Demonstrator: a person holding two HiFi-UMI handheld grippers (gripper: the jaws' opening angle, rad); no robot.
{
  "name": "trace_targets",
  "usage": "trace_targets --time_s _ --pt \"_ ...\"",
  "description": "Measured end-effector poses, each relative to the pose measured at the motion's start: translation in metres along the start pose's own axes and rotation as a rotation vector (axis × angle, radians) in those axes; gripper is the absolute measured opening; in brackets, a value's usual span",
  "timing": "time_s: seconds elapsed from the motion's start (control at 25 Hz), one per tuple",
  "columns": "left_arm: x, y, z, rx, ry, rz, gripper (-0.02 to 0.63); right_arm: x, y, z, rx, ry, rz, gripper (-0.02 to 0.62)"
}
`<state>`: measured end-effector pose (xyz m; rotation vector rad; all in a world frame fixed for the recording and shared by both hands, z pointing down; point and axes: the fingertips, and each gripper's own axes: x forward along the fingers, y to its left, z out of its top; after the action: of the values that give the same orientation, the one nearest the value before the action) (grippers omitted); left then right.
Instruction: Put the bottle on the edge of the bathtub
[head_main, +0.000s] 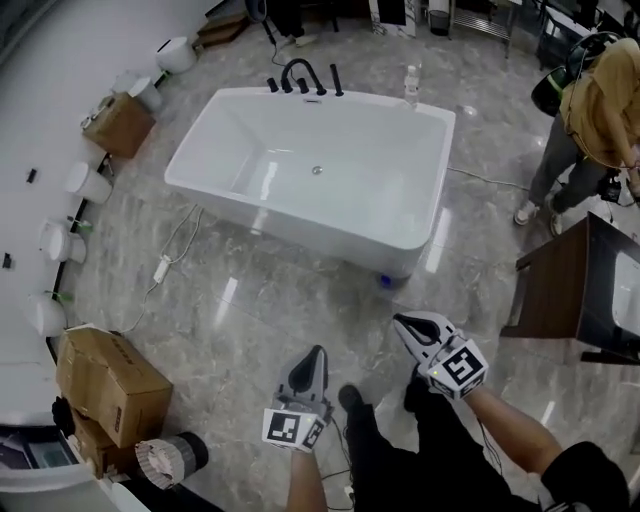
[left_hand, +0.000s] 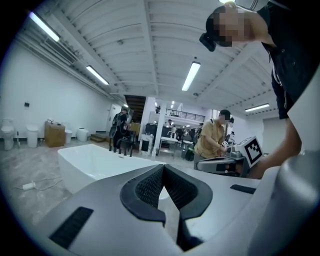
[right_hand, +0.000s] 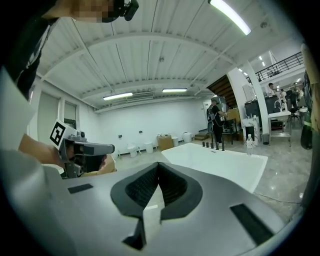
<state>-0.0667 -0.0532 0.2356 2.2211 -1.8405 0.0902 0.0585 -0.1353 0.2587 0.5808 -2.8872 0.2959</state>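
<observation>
Bottle (head_main: 410, 85) stands upright on the bathtub (head_main: 300, 228), on the rim at its far right corner, just right of the black faucet set (head_main: 303, 78) on the far edge. I have both tools held low over the grey floor (head_main: 250, 310), well short of the tub's near edge. My left gripper (head_main: 316, 352) has its jaws pressed together on nothing, and my right gripper (head_main: 402, 322) is the same: pads meeting, empty. A person in a tan shirt (head_main: 590, 100) stands beyond the tub's right end.

Bright ceiling tubes (left_hand: 192, 75), glossy floor (head_main: 228, 300) glare, fisheye edges.
</observation>
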Motion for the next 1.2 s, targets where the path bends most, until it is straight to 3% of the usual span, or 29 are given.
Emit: trace_targets --time_s 0.2,0.32,0.68,0.88,1.0,1.2 --pt "-0.025 -0.013 0.029 0.036 -0.029 -0.050 0.012 -0.023 0.028 0.024 -0.043 0.018 -0.016 0.014" --pt "-0.048 -0.010 0.043 0.062 -0.029 -0.081 0.012 -0.026 0.057 0.041 -0.043 -0.027 -0.041 0.014" --pt "-0.169 0.032 0.052 0.112 -0.021 -0.291 0.012 -0.020 0.204 0.042 0.004 -0.088 -0.207 0.013" --pt "-0.232 0.057 0.039 0.105 -0.012 -0.384 0.012 -0.019 0.278 0.037 0.032 -0.097 -0.284 0.012" --pt "-0.259 0.062 0.039 0.056 -0.024 -0.409 0.012 -0.028 0.314 0.036 0.024 -0.087 -0.299 0.012" --pt "-0.285 0.066 0.050 0.040 -0.064 -0.445 0.012 -0.047 0.350 0.057 0.009 -0.128 -0.336 0.012"
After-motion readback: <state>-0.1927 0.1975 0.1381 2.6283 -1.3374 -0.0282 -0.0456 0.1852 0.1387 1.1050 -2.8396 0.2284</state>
